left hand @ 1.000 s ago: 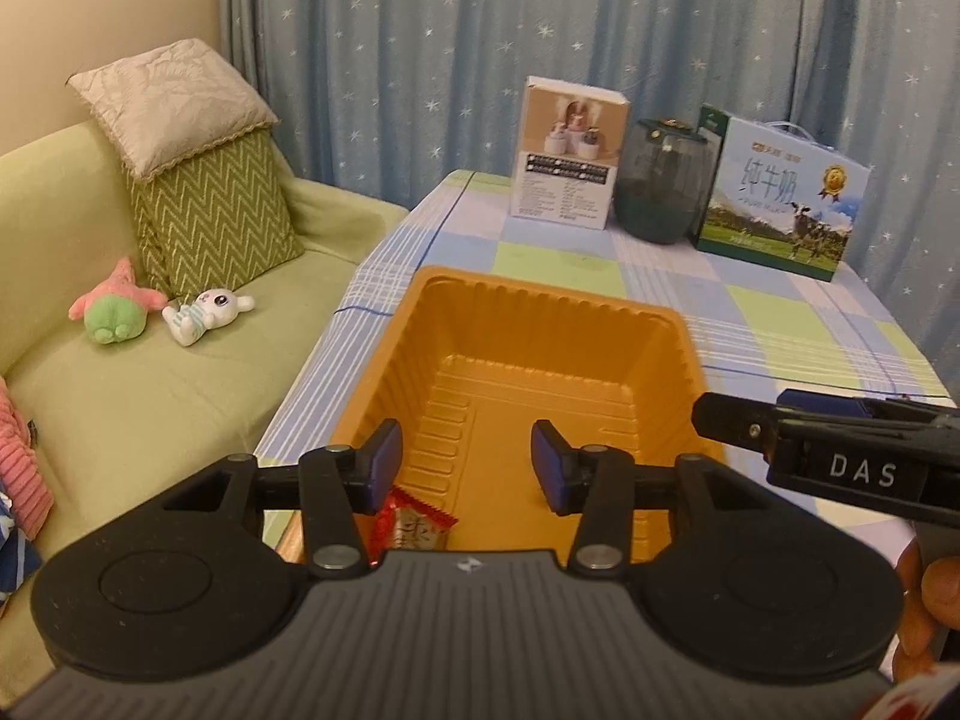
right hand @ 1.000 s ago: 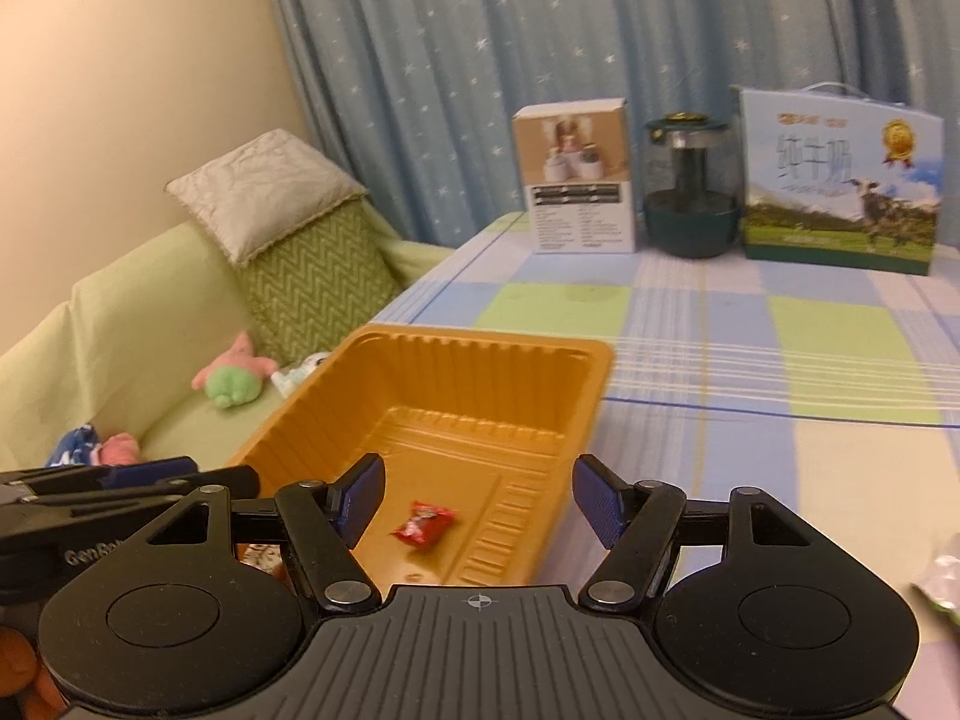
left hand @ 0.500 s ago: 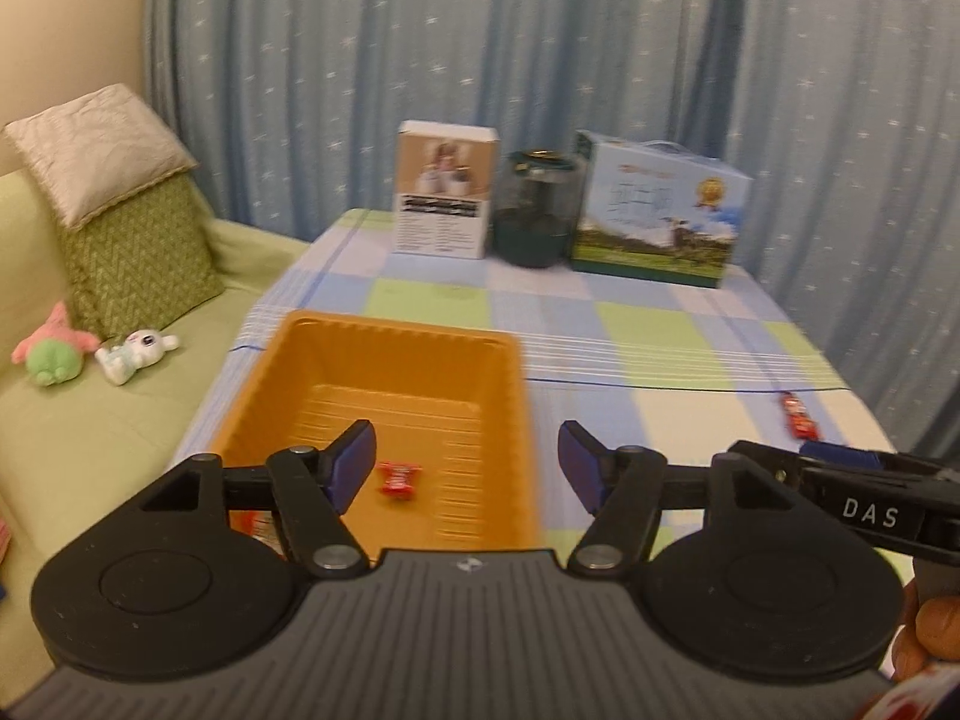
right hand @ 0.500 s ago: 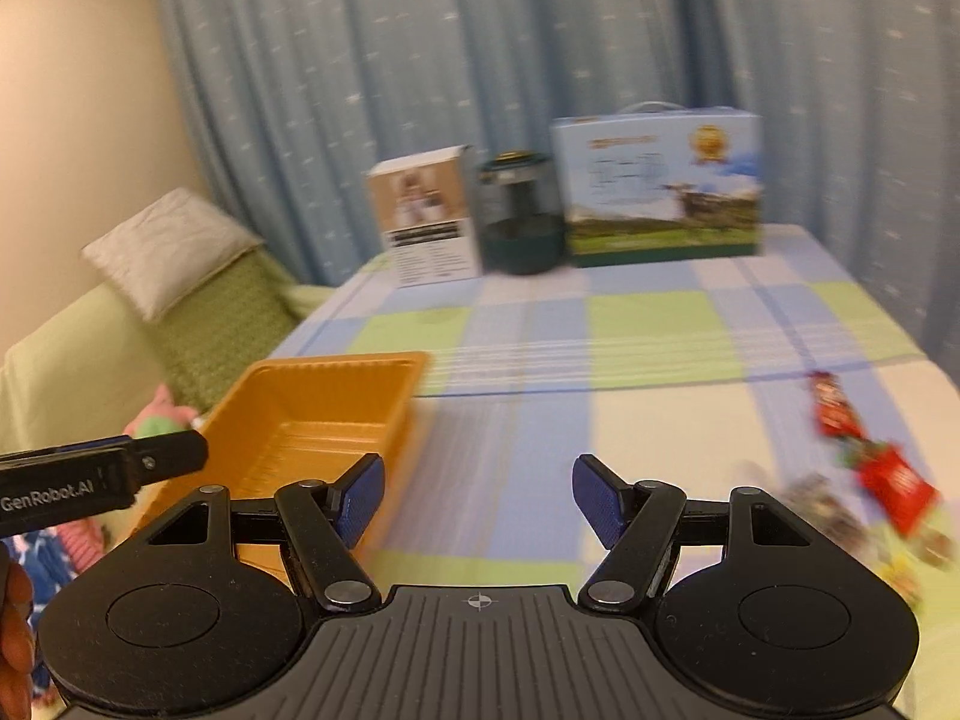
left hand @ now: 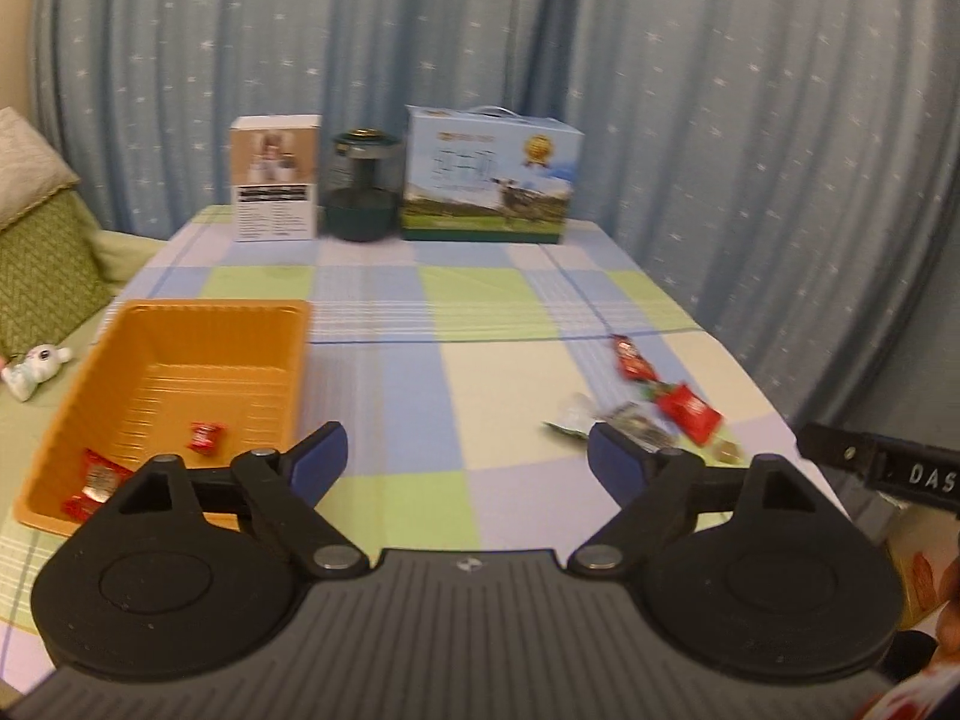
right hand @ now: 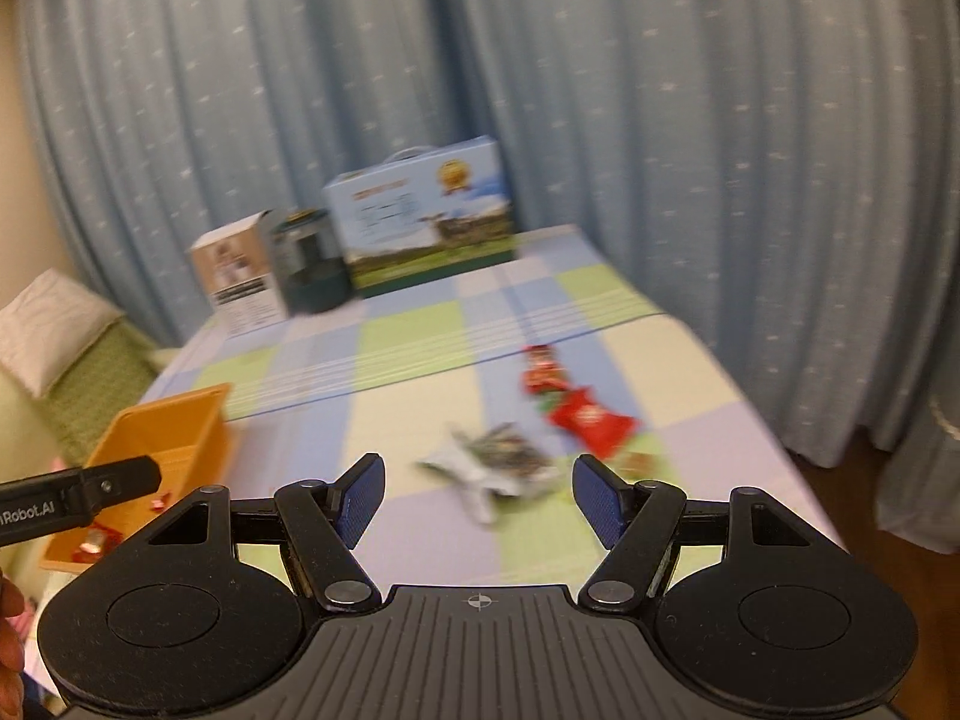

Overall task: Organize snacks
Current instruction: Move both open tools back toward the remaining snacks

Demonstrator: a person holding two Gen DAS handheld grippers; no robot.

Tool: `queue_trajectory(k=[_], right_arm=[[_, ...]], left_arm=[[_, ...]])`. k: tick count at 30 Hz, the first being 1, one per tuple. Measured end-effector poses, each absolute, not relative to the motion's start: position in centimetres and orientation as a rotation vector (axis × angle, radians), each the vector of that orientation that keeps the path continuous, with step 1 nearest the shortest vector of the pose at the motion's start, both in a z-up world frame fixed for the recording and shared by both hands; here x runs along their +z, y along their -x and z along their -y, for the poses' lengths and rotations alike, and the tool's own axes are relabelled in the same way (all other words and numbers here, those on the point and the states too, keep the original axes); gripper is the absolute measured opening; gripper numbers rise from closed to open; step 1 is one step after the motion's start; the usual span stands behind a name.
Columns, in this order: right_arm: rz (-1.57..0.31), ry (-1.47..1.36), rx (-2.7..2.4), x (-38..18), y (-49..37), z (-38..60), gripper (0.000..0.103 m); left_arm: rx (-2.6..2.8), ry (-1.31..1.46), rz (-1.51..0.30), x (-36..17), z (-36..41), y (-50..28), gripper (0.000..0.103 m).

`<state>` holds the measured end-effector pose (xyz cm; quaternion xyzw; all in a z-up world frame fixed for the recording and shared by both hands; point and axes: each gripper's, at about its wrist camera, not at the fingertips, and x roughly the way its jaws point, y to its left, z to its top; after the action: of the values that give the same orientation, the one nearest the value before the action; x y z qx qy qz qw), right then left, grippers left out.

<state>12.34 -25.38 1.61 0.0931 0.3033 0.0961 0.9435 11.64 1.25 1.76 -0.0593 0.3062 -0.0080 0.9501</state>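
Both wrist cameras look across a table covered in a pastel checked cloth (left hand: 480,360), with blue star-print curtains behind.

In the left wrist view, the left gripper (left hand: 467,459) fills the bottom of the frame. Its jaws have just been opening and now stand wide, with nothing between them. At lower left sits an orange tray (left hand: 198,315) holding two small red-wrapped sweets (left hand: 204,437).

At right of centre lies a loose cluster of snacks (left hand: 654,402): red packets and a silvery wrapper, blurred.

In the right wrist view, the right gripper (right hand: 474,495) points towards that cluster, its jaws moderately open and empty. The silvery wrapper (right hand: 492,465) lies just beyond them.

These packets look light, thin and crinkly, probably slippery. A pinch across a packet's body or its twisted end seems the surest hold.
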Motion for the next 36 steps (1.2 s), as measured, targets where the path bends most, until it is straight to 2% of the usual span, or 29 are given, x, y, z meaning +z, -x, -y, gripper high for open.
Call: queue_trajectory(k=[5, 15, 28, 29, 31, 36], right_arm=[[-0.606, -0.169, 0.142, 1.8, -11.5, 28.5, 0.069], [-0.639, -0.111, 0.163, -0.2, -13.4, 31.0, 0.069], [-0.746, -0.035, 0.293, -7.6, -20.6, 29.3, 0.069], [-0.756, -0.027, 0.298, -8.1, -21.2, 29.1, 0.068], [-0.777, -0.016, 0.313, -9.2, -22.3, 28.7, 0.054], [-0.811, 0.044, 0.342, -11.3, -24.2, 27.5, 0.049]], left_arm=[[-0.050, 0.120, -0.655, 1.1, 1.0, -12.2, 0.091], [-0.086, 0.122, -0.714, -0.9, 2.9, -14.7, 0.092], [-0.126, 0.116, -0.778, -5.2, 4.0, -20.6, 0.092], [-0.131, 0.119, -0.781, -5.5, 4.0, -21.1, 0.092], [-0.137, 0.125, -0.787, -6.1, 4.0, -22.0, 0.092], [-0.145, 0.136, -0.805, -7.7, 4.2, -23.8, 0.091]])
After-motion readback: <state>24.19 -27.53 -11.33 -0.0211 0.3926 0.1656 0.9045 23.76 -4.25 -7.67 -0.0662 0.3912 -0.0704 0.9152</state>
